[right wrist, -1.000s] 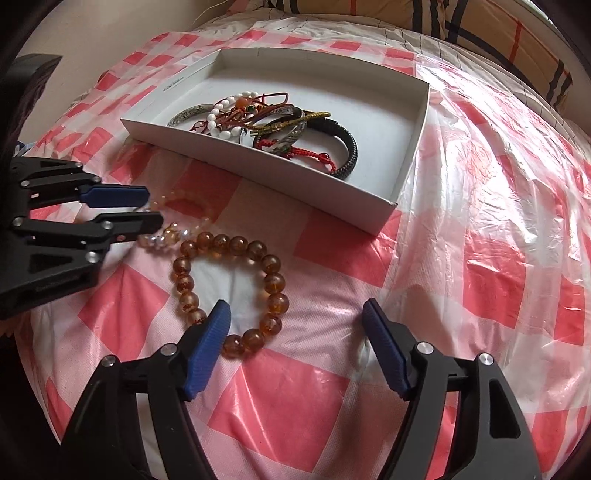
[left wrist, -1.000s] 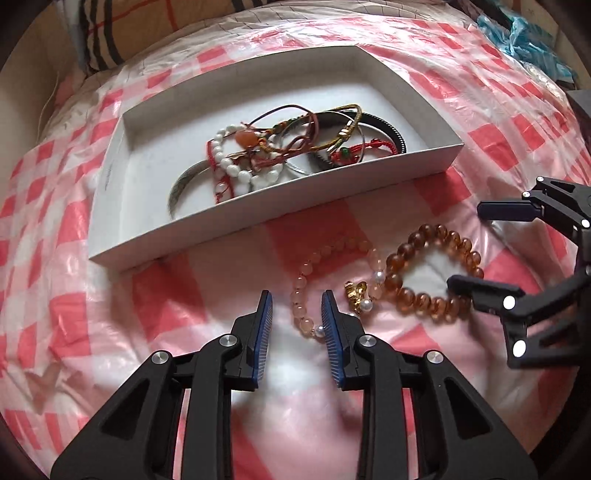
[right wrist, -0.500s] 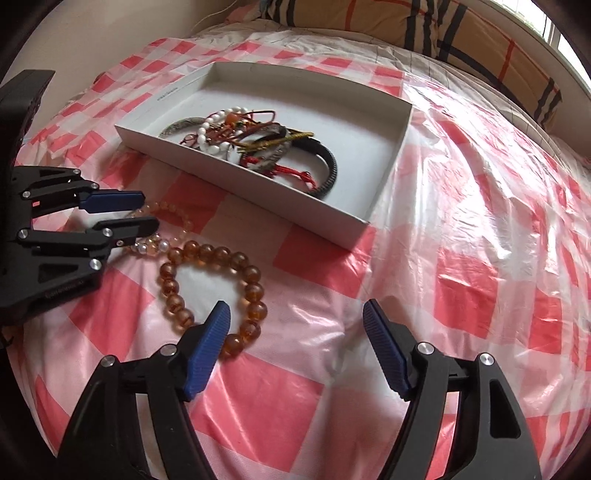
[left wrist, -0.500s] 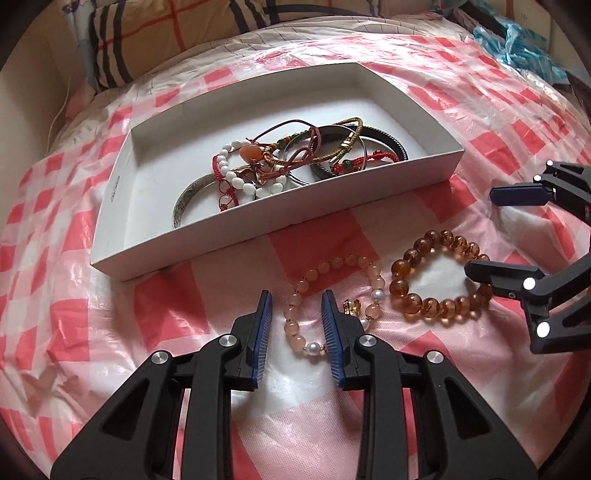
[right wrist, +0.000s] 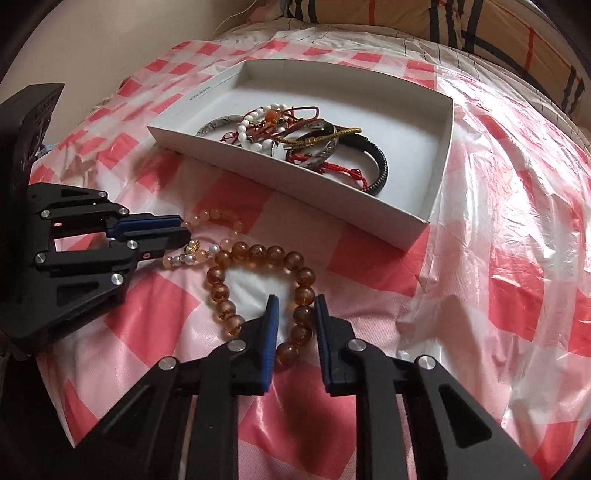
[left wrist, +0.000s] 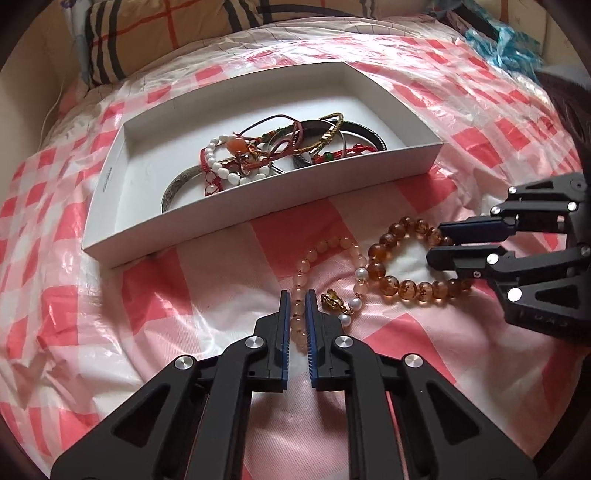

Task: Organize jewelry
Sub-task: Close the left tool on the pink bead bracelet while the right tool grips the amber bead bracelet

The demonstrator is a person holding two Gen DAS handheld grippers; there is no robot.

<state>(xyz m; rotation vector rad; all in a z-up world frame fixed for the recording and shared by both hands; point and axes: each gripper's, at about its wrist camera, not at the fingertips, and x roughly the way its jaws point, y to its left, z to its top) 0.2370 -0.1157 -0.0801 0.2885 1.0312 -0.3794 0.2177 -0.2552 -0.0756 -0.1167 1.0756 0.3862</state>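
Note:
A pale pink bead bracelet (left wrist: 325, 245) with pearls and a gold charm lies on the checked cloth in front of the white box (left wrist: 258, 206). My left gripper (left wrist: 296, 299) is shut on its near beads; it also shows in the right wrist view (right wrist: 181, 230). An amber bead bracelet (right wrist: 258, 254) lies to its right, also in the left wrist view (left wrist: 388, 243). My right gripper (right wrist: 295, 301) has closed on the amber bracelet's near side, beads between the pads; it also shows in the left wrist view (left wrist: 436, 242). The box (right wrist: 406, 218) holds several tangled bracelets (left wrist: 266, 155).
A red-and-white checked plastic sheet (left wrist: 110, 314) covers a bed. A plaid pillow (left wrist: 155, 33) lies behind the box. A blue plastic bag (left wrist: 506, 40) sits at the far right. A wall (right wrist: 110, 33) runs along the bed's left side.
Both grippers closed: the left onto the pink bracelet's beads, the right from wide open onto the amber bracelet. Both moved forward and down toward the bracelets.

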